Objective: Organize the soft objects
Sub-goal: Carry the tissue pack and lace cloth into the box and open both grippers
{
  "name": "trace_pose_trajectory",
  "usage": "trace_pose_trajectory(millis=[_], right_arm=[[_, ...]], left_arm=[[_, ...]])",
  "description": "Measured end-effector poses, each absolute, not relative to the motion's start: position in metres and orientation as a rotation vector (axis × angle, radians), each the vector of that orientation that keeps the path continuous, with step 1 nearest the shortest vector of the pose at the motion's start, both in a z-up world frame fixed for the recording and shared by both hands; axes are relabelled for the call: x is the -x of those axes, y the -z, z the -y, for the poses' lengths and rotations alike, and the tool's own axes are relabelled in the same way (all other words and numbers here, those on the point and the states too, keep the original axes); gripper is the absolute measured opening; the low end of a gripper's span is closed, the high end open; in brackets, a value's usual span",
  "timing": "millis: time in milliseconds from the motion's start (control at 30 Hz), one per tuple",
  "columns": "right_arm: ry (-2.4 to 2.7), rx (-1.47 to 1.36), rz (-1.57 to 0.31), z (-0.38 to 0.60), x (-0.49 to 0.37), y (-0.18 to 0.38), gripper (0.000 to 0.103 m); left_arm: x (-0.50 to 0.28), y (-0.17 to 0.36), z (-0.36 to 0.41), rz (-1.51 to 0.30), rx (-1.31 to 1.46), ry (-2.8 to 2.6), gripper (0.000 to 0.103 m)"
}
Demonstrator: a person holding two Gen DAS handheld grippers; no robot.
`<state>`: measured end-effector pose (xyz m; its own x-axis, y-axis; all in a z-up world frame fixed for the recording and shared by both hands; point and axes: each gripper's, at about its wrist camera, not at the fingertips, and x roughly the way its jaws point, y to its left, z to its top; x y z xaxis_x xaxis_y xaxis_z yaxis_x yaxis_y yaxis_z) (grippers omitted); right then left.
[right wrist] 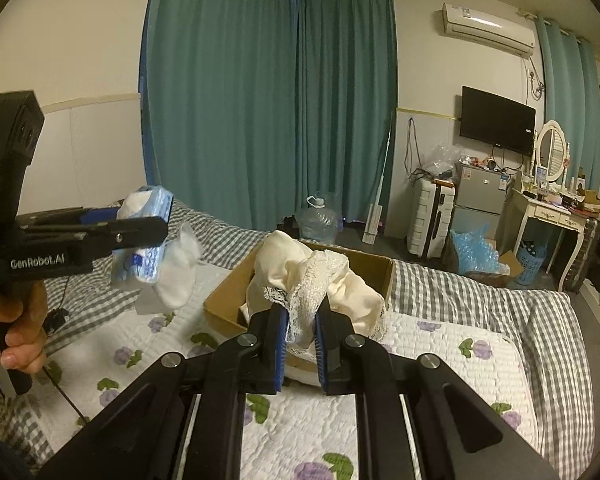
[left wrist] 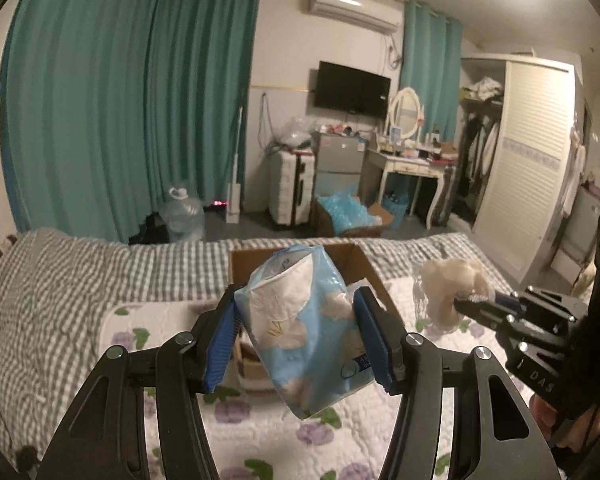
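My left gripper (left wrist: 296, 336) is shut on a light blue tissue pack (left wrist: 304, 332) with white tissue sticking out of its open top, held above the bed in front of an open cardboard box (left wrist: 356, 260). In the right wrist view the left gripper (right wrist: 156, 224) and the tissue pack (right wrist: 144, 248) hang at the left. My right gripper (right wrist: 302, 332) is shut on a cream lace-trimmed cloth (right wrist: 320, 280), held over the near edge of the box (right wrist: 228, 296). In the left wrist view the right gripper (left wrist: 460, 300) holds the cloth (left wrist: 452, 284) at the right.
The bed has a grey checked cover (left wrist: 60, 280) and a white quilted pad with purple flowers (right wrist: 440, 348). Beyond it stand a water jug (left wrist: 182, 216), a white suitcase (left wrist: 288, 188), a carton of blue bags (left wrist: 348, 212), a dressing table (left wrist: 408, 164) and a wardrobe (left wrist: 532, 152).
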<state>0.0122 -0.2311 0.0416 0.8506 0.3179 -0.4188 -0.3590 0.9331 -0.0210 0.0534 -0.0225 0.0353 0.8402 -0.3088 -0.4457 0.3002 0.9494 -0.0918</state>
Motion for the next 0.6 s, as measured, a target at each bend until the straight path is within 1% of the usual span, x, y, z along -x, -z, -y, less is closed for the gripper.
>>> trace_pose_trajectory(millis=[400,600], right_arm=[[-0.375,0.119,-0.442,0.232,-0.072,-0.025,0.011],[-0.377,0.126,-0.474,0.229,-0.105,-0.003,0.011]], left_arm=[[-0.113,-0.014,0.033,-0.504,0.010,0.294,0.056],[-0.146,0.003,0.043,-0.547,0.013,0.287,0.056]])
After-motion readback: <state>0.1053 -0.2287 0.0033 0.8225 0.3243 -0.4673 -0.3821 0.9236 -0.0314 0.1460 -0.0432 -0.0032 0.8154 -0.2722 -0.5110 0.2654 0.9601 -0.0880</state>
